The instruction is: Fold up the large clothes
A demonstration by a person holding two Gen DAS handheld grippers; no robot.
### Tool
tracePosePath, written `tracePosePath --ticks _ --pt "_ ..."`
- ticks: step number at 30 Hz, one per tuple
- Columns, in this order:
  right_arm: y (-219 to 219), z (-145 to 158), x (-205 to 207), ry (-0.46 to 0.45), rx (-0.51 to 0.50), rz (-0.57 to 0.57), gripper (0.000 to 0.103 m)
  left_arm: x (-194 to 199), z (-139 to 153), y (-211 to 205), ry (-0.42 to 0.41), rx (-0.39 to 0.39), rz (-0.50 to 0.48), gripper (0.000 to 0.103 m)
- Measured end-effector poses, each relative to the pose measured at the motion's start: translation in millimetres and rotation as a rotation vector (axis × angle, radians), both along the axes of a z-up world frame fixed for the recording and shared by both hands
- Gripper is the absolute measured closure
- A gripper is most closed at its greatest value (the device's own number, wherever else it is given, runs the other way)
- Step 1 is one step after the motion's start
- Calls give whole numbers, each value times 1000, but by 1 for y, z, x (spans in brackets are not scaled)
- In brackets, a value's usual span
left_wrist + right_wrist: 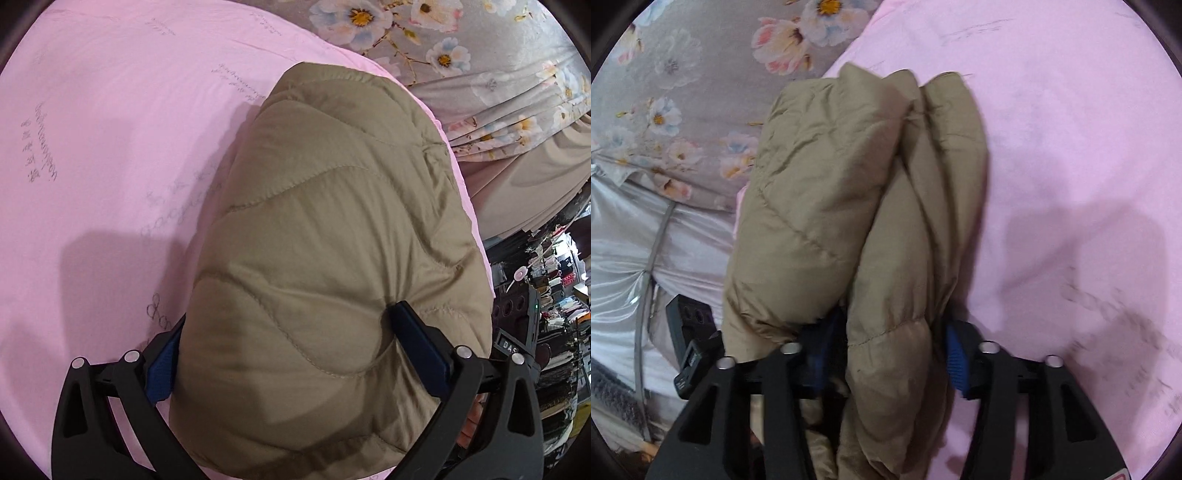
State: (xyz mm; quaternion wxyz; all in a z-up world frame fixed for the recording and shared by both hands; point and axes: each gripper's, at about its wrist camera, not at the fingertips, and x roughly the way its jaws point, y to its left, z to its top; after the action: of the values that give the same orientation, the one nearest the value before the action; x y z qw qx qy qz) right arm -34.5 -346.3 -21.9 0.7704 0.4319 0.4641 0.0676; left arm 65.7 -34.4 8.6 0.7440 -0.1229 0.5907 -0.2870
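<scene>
While the folded jacket (332,240) lies on the pink sheet (110,147), the left gripper (291,350) pinches its bulk and the right gripper (886,354) pinches a fold.

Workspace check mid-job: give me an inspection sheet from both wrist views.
Surface: pink sheet with faint printed script, laid over a floral cover.
Job's things: tan quilted jacket, bundled in thick folds on the sheet.
Clutter: crowded shelves beyond the bed edge.
Grippers: left tool clamps a wide jacket fold; right tool clamps a narrower fold.
Cables: nothing seen.
Surroundings: silvery satin fabric beside the bed.
</scene>
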Motion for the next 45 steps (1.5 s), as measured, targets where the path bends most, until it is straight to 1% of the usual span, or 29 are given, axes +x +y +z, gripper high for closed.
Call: tracePosePath --ticks 1,2,3,4,5,7,8,10,12,15,19,22,25,28,30,33,35,36,38,39,40,42,43,45 --pt "3 4 4 -15 -24 13 73 -1 3 1 -24 1 1 9" --pt "4 10 8 -36 -37 18 77 -1 7 2 -56 6 -3 16" --pt "5 15 11 -52 -53 17 83 -1 11 4 -76 4 -3 20" --pt "8 24 16 -74 -88 18 85 -1 14 6 -90 -1 -7 27" --pt "10 30 19 -97 -110 17 86 1 18 8 -102 -12 -9 33" --pt "13 46 28 -155 -145 15 88 6 25 10 -129 -34 -20 42" --pt "15 55 34 -183 -165 20 88 9 30 11 -149 -41 -20 44" --pt "25 74 48 -239 -236 41 89 14 39 12 -199 -38 -23 46" --pt "33 89 66 -278 -281 63 89 22 48 13 -258 -29 -18 48" --pt "44 105 98 -329 -354 91 89 37 61 15 -346 -14 -7 51" --pt "60 120 141 -403 -442 126 89 67 73 11 -475 35 17 52" --pt "71 126 178 -458 -477 143 89 93 75 12 -547 77 44 52" --pt "82 121 213 -487 -497 154 89 120 70 14 -600 123 67 52" --pt "87 109 243 -489 -485 158 89 144 58 20 -614 140 93 52" --pt "88 97 259 -479 -480 165 89 159 45 22 -607 141 107 52" --pt "87 70 277 -424 -473 186 87 172 20 27 -573 162 129 52" --pt "82 53 279 -360 -453 191 82 173 7 32 -544 176 146 48" --pt "76 46 276 -326 -429 184 78 173 1 38 -518 163 154 47" --pt "61 33 262 -263 -372 161 72 170 -2 48 -476 138 165 38" --pt "53 30 251 -237 -357 139 67 167 -1 53 -462 145 169 37" --pt "45 32 240 -219 -355 114 63 164 1 56 -460 158 169 35" --pt "33 42 218 -216 -357 70 63 154 12 61 -467 205 163 34" --pt "29 51 208 -218 -375 42 63 149 20 63 -473 225 158 33" --pt "34 81 195 -256 -433 18 63 143 41 62 -489 287 166 31"
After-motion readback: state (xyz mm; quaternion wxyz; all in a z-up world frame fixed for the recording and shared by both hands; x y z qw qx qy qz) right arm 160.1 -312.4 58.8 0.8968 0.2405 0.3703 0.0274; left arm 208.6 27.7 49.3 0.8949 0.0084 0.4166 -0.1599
